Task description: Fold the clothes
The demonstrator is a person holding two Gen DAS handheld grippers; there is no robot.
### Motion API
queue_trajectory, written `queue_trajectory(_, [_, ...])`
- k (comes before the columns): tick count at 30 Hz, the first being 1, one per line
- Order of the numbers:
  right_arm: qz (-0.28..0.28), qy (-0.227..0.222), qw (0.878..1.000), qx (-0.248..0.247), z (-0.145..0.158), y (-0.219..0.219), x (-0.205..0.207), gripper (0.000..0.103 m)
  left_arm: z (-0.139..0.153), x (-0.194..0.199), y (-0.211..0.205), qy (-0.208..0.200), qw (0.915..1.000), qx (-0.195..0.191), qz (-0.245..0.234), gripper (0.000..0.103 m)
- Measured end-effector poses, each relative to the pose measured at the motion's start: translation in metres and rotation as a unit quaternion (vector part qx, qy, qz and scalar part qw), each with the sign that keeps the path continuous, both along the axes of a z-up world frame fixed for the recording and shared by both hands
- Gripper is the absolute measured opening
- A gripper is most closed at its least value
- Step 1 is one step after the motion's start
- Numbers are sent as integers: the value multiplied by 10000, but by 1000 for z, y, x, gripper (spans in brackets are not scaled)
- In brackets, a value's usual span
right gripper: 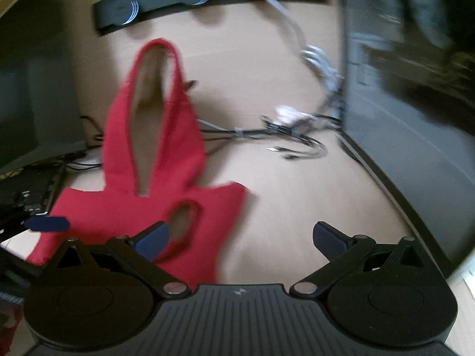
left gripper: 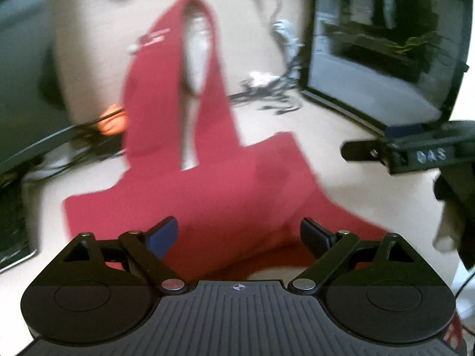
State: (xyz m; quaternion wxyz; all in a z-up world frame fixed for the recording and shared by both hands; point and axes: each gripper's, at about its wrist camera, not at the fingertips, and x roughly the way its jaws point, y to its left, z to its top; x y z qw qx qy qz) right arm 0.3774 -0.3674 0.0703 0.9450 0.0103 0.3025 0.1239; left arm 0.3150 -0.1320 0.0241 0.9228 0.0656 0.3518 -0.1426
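A red sleeveless garment (left gripper: 207, 184) lies on the beige table, its shoulder straps stretched toward the far side. It also shows in the right wrist view (right gripper: 154, 195), left of centre. My left gripper (left gripper: 239, 234) is open and empty, just above the garment's near part. My right gripper (right gripper: 240, 237) is open and empty, over bare table at the garment's right edge; its left finger (right gripper: 151, 237) overlaps the cloth. The right gripper's body shows in the left wrist view (left gripper: 409, 151) at the right. A blue fingertip of the left gripper (right gripper: 47, 224) shows at the left.
A dark monitor or case (left gripper: 386, 44) stands at the right. A tangle of cables (right gripper: 285, 136) lies behind the garment. A black bar (right gripper: 190, 0) runs along the far edge. An orange object (left gripper: 112, 121) and dark equipment (left gripper: 23, 89) sit at the left.
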Motion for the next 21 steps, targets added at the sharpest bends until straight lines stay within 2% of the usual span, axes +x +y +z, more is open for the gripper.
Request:
queue_trajectory(3, [301,26,9988,-375,-12,27,21,103,-4,5,26,236,9988,-62,432,93])
queue_trajectory(7, [313,345,9882,-1458,-48,52,48,103,-16,13,52,563,9942,-546,733,93])
queue_trajectory(13, [380,454,9905,-1245,-56,47,53,103,-25,20,47,598,9950,-419,675,96])
queue_trajectory(17, [400,430,9903,-1256,-59,46,53,103,-17,15,45,630,9945,-378,748,96])
queue_trajectory(21, [303,342,9925,-1134,-54,42,42,103,-6,-7,50,554,9942,-235,890,97])
